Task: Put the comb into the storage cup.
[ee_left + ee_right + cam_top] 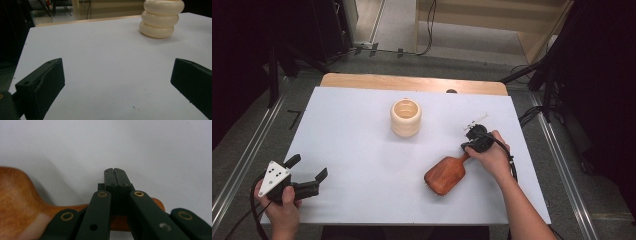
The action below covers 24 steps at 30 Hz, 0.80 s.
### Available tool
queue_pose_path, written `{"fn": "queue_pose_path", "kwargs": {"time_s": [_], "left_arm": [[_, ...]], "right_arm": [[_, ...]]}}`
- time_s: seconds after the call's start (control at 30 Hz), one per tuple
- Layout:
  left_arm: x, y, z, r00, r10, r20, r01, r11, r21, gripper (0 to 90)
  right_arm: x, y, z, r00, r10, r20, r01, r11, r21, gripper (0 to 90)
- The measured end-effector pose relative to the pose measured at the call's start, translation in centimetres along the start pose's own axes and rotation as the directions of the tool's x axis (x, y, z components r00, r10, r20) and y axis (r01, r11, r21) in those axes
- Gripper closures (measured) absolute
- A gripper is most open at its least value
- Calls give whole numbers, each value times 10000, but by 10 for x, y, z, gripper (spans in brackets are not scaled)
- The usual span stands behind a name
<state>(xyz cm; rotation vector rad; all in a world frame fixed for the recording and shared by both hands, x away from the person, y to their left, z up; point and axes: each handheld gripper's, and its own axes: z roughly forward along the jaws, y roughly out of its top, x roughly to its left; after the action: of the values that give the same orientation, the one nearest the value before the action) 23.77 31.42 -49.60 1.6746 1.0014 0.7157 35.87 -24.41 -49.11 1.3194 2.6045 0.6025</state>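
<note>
Grip falls on the handle of the brown wooden paddle hairbrush, lower right of the high view, where the right gripper clamps shut, probably for leverage. The left gripper, lower left, waits with jaws wide apart, facing the cream ribbed ceramic cup.

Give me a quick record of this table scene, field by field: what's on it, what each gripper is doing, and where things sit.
surface: white table top
hairbrush: wooden, lying flat, right of centre, handle toward the right gripper
right gripper: jaws shut on the hairbrush handle
left gripper: jaws open, nothing between them, near the front left corner
cream ribbed cup: upright, centre back, untouched
</note>
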Motion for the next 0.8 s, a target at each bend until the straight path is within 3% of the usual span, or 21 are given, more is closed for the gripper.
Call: {"fn": "queue_pose_path", "kwargs": {"time_s": [0.5,0.63,0.8], "left_arm": [[-1,0,0,10000,33,-21,-33,10000,41,0],[-1,0,0,10000,62,-22,-62,10000,72,0],[-1,0,0,10000,70,-14,-70,9999,81,0]], "right_arm": [[2,-56,-21,9993,-225,-283,215,9991,-355,884],[10,-66,-26,9969,-786,-95,782,9964,-341,884],[16,-75,-28,9948,-987,-260,974,9942,-456,885]]}}
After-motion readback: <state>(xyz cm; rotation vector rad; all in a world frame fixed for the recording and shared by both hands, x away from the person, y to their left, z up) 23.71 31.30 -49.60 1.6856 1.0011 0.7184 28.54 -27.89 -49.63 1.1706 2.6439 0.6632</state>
